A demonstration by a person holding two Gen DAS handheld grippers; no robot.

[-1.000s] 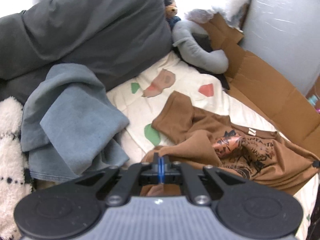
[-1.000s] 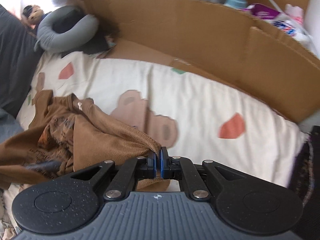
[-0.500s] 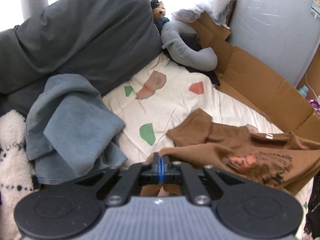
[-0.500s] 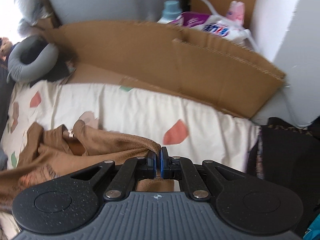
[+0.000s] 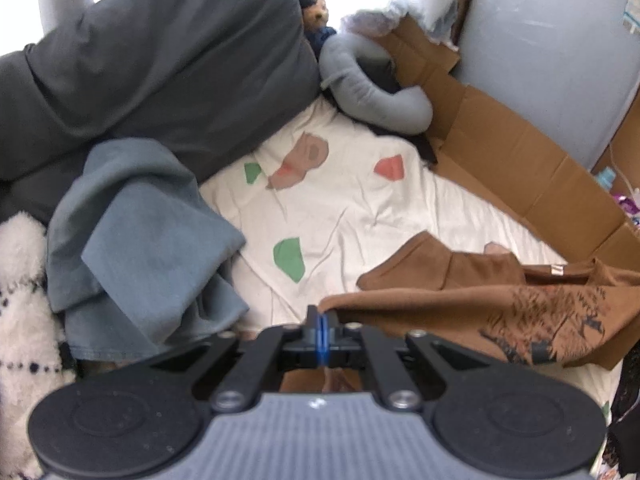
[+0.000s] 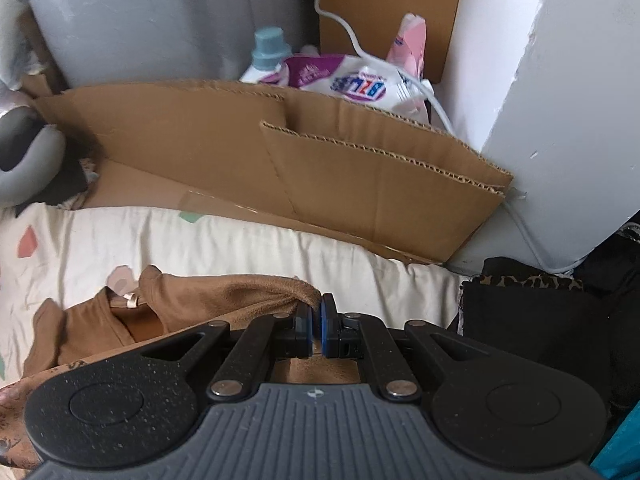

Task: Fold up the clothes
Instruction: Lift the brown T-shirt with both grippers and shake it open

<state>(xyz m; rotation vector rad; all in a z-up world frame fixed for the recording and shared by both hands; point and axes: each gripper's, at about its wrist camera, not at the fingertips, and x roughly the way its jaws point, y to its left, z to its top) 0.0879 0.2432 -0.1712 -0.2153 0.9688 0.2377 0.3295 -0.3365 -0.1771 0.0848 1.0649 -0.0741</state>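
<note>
A brown T-shirt (image 5: pixel 480 304) with a dark print stretches across the cream patterned bedsheet (image 5: pixel 352 208). My left gripper (image 5: pixel 321 316) is shut on the shirt's left edge, the cloth pinched between the blue pads. In the right wrist view the same brown T-shirt (image 6: pixel 224 300) runs off to the left, its neck label showing, and my right gripper (image 6: pixel 318 312) is shut on its other edge. The cloth hangs pulled fairly taut between the two grippers, just above the sheet.
A blue-grey garment (image 5: pixel 144 248) is heaped at the left, with dark grey bedding (image 5: pixel 160 64) behind it. A grey neck pillow (image 5: pixel 372 88) lies at the back. Cardboard sheets (image 6: pixel 320 168) line the bed's far side. Dark clothes (image 6: pixel 540 320) lie at the right.
The right gripper has pulled its edge of the shirt away to the right, so the bunched shirt has spread out into a wide band. The left gripper has stayed put.
</note>
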